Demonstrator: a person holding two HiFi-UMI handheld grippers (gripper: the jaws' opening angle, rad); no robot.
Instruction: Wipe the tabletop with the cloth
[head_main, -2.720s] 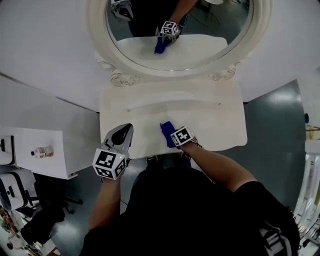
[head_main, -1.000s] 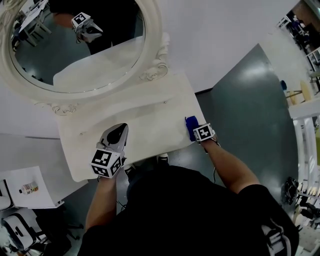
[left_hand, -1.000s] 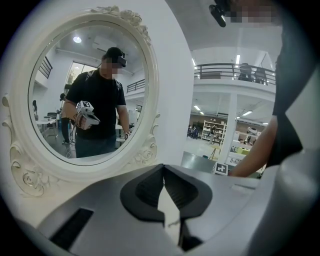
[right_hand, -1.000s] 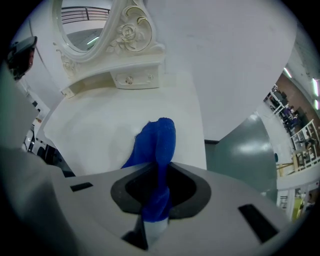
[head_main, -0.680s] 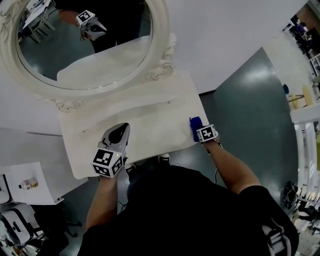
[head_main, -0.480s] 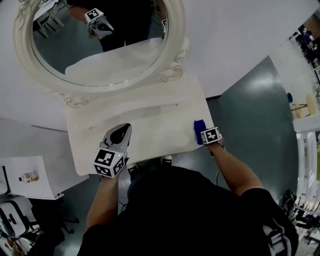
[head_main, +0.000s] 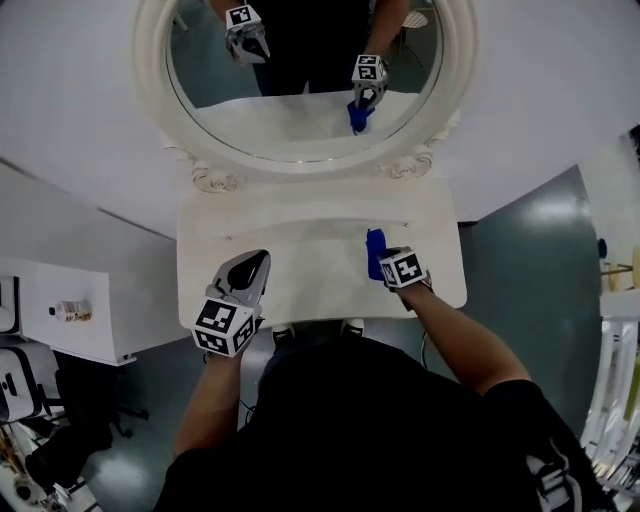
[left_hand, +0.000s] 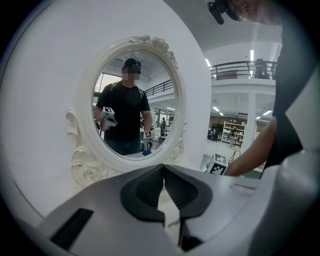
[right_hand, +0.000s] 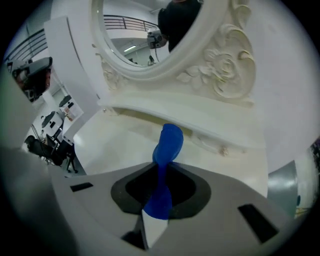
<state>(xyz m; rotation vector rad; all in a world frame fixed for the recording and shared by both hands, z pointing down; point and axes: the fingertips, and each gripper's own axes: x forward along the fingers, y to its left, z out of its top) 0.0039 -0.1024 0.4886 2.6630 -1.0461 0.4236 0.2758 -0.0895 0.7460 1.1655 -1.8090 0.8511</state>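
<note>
Two arms reach forward in the head view. The left gripper (head_main: 253, 264) sits over the white tabletop (head_main: 300, 235) at its near left. The right gripper (head_main: 382, 264) is low near the right end, grey floor (head_main: 520, 240) beyond it. The blue cloth (head_main: 374, 250) juts ahead of its jaws, lengthwise toward the mirror (head_main: 300, 90).

In the left gripper view the jaws meet on nothing, facing the mirror.

In the right gripper view the jaws pinch the cloth, its free end ahead over the tabletop.
</note>
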